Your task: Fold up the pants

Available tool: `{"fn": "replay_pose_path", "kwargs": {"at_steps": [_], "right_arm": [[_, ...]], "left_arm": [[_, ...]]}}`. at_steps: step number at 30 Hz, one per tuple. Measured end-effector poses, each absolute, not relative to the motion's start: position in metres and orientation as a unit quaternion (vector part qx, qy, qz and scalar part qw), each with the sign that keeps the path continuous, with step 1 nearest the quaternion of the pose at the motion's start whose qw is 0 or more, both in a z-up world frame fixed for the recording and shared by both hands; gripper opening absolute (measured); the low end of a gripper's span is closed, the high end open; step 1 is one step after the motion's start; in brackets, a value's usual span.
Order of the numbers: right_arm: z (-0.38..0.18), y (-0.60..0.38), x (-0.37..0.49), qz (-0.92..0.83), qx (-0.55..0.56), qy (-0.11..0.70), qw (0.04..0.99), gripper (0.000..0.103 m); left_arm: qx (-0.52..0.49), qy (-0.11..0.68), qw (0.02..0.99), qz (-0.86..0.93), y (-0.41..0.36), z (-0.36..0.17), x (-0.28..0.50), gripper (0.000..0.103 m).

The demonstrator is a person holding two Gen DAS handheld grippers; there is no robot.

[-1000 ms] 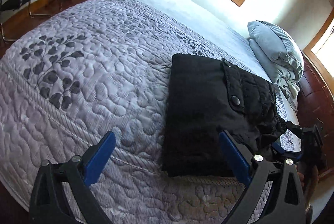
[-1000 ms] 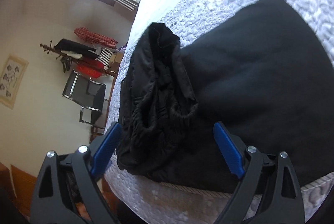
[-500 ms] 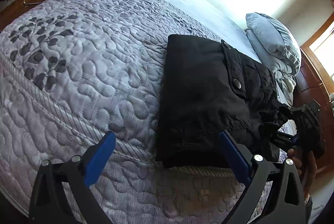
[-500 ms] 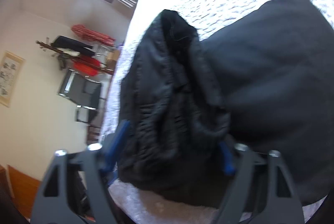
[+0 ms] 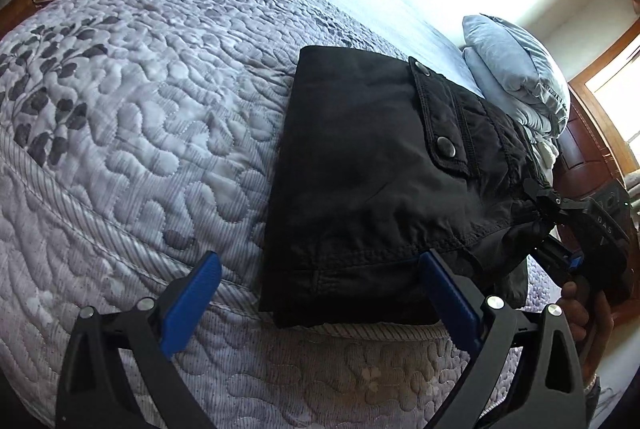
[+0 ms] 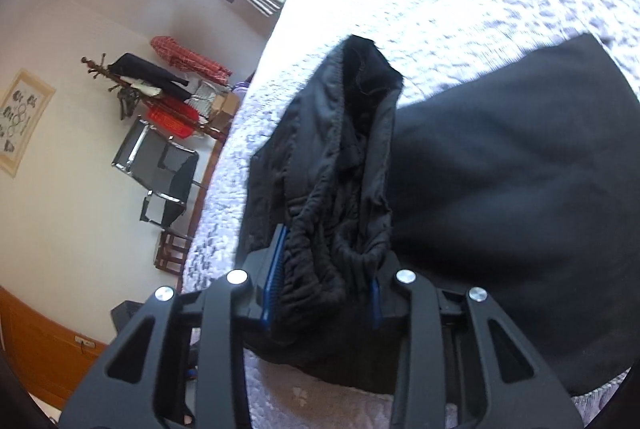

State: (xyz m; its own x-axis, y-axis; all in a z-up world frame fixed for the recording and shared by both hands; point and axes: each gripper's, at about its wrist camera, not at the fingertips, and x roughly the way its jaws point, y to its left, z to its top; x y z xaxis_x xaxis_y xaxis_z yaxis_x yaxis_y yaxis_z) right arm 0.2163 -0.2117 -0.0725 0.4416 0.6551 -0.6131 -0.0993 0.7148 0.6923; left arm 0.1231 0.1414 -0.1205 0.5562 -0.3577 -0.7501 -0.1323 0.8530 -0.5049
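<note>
The right claw (image 6: 326, 285) is clamped on the gathered elastic waistband of the folded black fabric pants (image 5: 372, 169), which lie ahead of it on the grey quilted bedspread (image 5: 132, 101). The left claw (image 5: 320, 297) is spread wide, its right blue-padded finger (image 5: 448, 299) against the pants' near edge. No readable writing.

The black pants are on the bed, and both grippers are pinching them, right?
Not quite. Only the right gripper pinches the black pants, at the bunched waistband, as the right wrist view shows. The left gripper is open, holding nothing. The pants do lie on the bed.
</note>
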Motion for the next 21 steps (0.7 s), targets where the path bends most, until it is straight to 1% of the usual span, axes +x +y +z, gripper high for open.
{"fn": "replay_pose_path", "kwargs": {"at_steps": [11,21], "right_arm": [[0.004,-0.22,0.201,0.286,0.259,0.412,0.826,0.03],[0.045,-0.245,0.193,0.287,0.243,0.38,0.845,0.03]], "left_arm": [[-0.254,0.442,0.853,-0.106,0.121,-0.092,0.123,0.099],[-0.213,0.428,0.869,-0.128,0.096,-0.069,0.127,0.099]]}}
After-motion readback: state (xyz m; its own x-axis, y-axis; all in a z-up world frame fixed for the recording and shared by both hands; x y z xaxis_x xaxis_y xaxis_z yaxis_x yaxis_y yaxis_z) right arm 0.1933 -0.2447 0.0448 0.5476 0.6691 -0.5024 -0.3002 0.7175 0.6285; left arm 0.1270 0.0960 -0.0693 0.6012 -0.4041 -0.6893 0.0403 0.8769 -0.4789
